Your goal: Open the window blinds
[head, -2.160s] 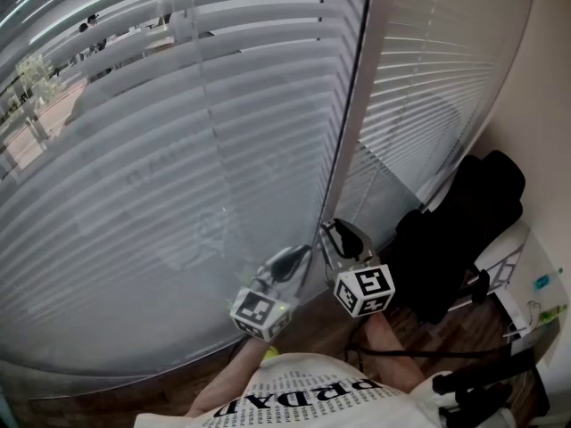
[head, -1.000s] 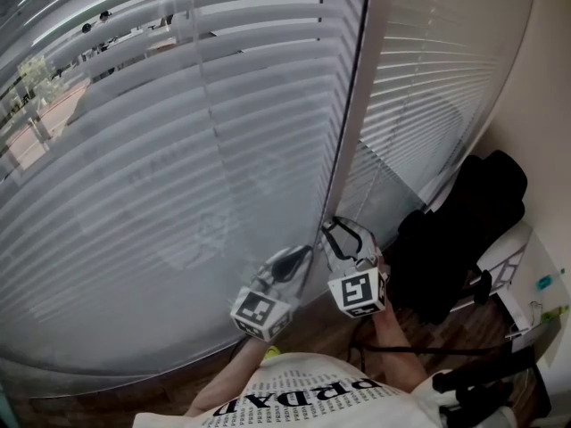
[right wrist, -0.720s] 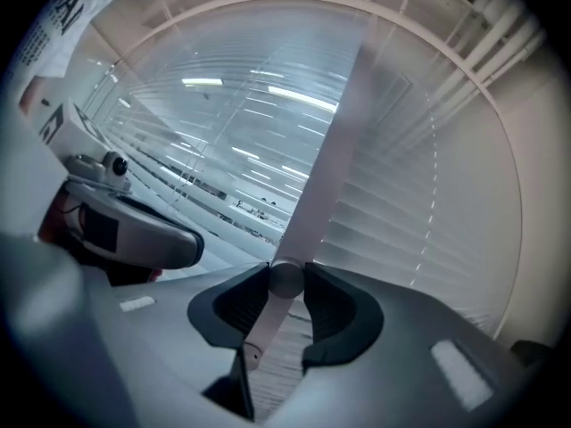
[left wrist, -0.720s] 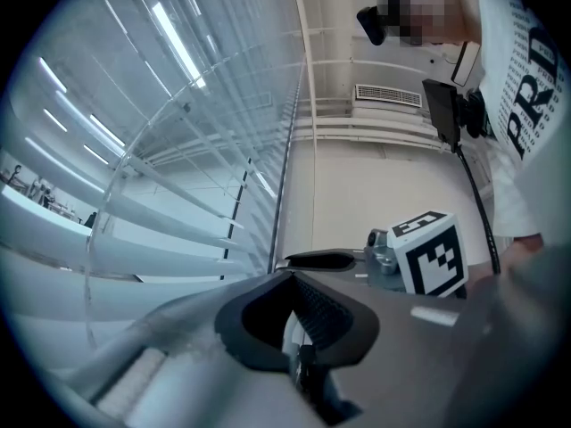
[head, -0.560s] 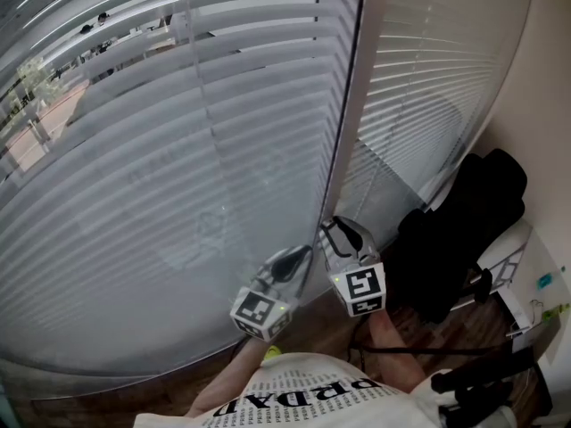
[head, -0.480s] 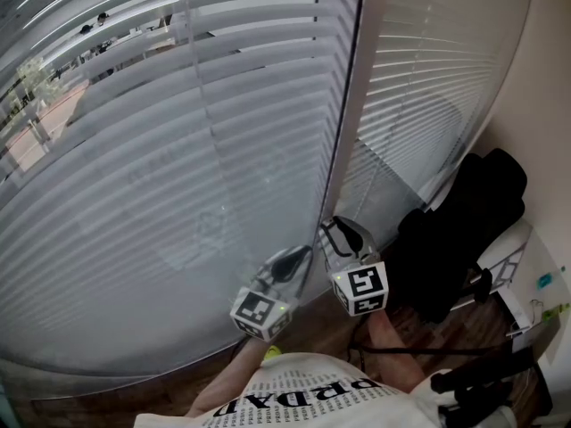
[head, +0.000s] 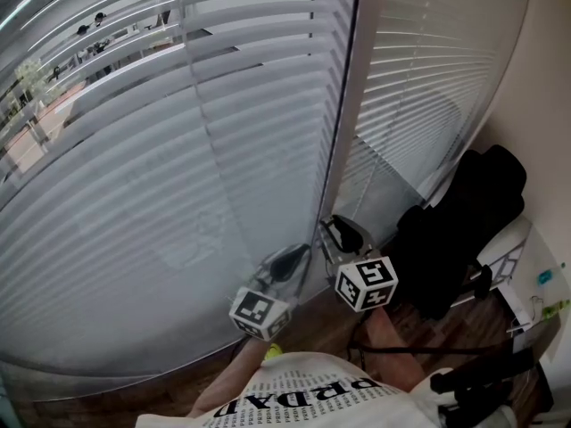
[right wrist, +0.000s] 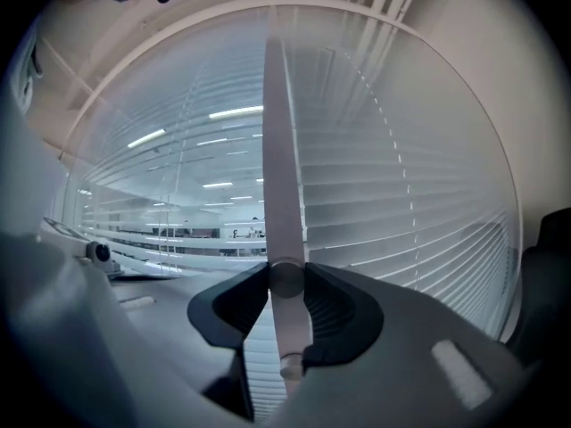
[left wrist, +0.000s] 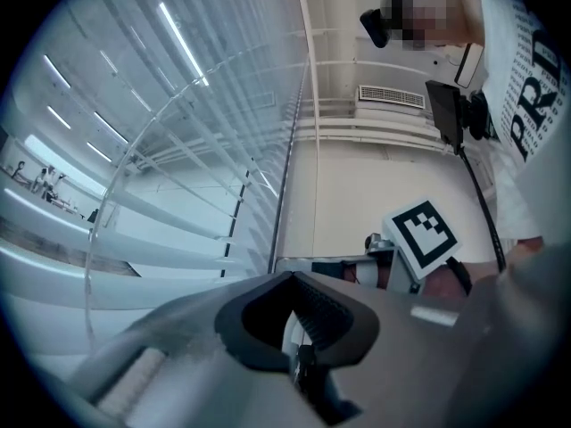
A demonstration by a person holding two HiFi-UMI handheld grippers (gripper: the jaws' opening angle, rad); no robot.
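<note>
**A:** The right gripper (right wrist: 285,285) is clamped on the tilt wand (right wrist: 278,168). The wand rises straight up from between its jaws, and its end shows just below them. The slats (right wrist: 401,203) lie beyond the wand on both sides.

**B:** We agree. The left gripper (left wrist: 291,279) sits just left of the right one with its jaws drawn together. There's a pale sliver (left wrist: 291,337) in the gap, and we can't tell what it is.

**A:** We read the step as twisting the wand to tip the slats. We'd roll the right gripper about the wand's own line, with no pull down or sideways, since that could bend it or drag it out of the pads.

**B:** We'd also grip firmly enough that the wand can't spin in the pads. If the wrist runs out of turn, we'd loosen, roll back and clamp again. We'd watch the slats above the gripper. The top ones to its left already show the outdoors, but the lower ones look closed.

**A:** Our count:
- two grippers
- one wand
- two blind panels, the left panel (head: 161,203) and the right panel (head: 419,87)
- one post (head: 357,105) between the panels, above the right gripper
</note>
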